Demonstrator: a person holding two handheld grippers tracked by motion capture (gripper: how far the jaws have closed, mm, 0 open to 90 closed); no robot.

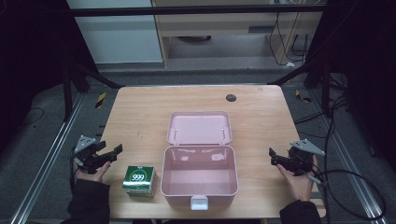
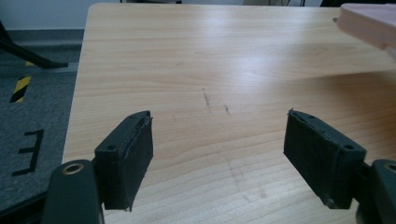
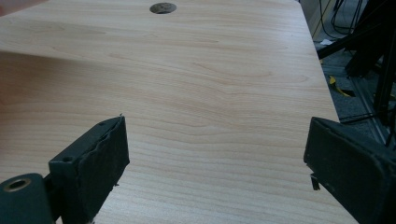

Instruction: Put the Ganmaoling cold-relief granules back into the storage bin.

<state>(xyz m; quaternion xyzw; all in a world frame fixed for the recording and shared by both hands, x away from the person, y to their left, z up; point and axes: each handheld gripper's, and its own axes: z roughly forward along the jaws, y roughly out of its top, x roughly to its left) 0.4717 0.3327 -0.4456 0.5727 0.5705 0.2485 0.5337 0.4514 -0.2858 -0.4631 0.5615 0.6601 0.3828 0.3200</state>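
A pink plastic box (image 1: 199,179) stands open at the front middle of the wooden table (image 1: 140,116), its lid (image 1: 200,127) laid flat behind it and a white latch at its front. A green and white carton marked 999 (image 1: 138,180) sits just left of the box. My left gripper (image 1: 114,152) hovers open over the table's left edge, left of the carton, nothing between its jaws; in the left gripper view it (image 2: 218,154) faces bare wood. My right gripper (image 1: 272,156) is open at the right edge, apart from the box, and it (image 3: 217,163) also faces bare wood.
A dark round hole (image 1: 231,97) marks the table's far side, also seen as the hole (image 3: 163,8) in the right gripper view. Black frame bars and cables (image 1: 345,177) run beside the table on a grey floor. A corner of the pink lid (image 2: 369,23) shows in the left gripper view.
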